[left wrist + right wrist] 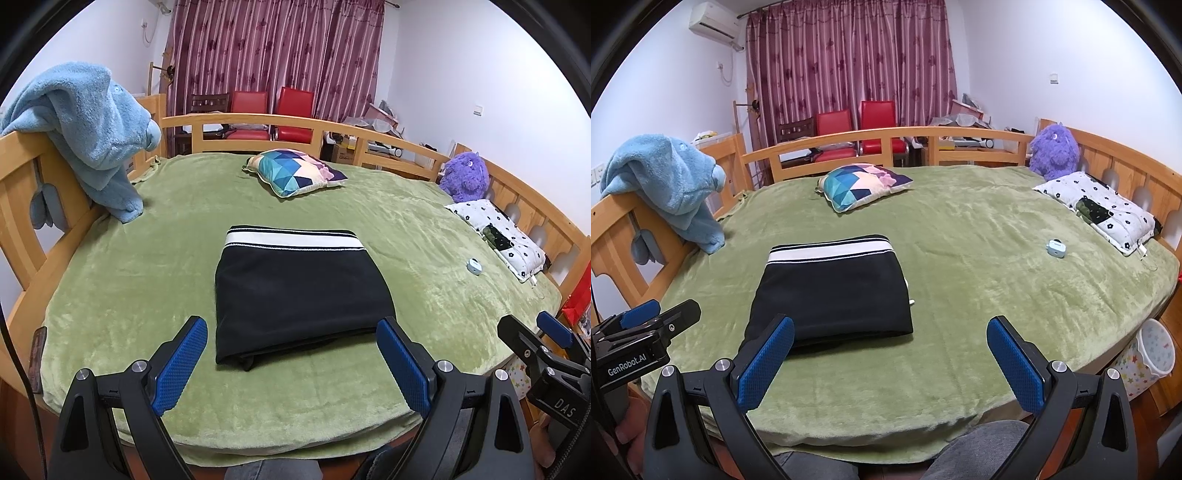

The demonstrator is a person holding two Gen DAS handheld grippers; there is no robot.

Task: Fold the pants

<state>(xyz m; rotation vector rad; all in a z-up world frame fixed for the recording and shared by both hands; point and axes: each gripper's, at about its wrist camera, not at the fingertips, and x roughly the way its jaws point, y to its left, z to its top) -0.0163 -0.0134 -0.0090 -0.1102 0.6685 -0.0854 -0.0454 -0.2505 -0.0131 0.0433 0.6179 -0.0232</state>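
Black pants [299, 291], folded to a flat rectangle with a white striped waistband on the far edge, lie on the plush green blanket [424, 258] covering the bed. Left hand-held gripper [291, 339] hangs just short of the pants' near edge, ribbed blue pads spread wide, empty. Right hand-held gripper [890, 336] likewise wide, empty, right of the pants.

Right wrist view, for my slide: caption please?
Folded black pants lie on the green bedspread, both hand-held grippers open and clear.
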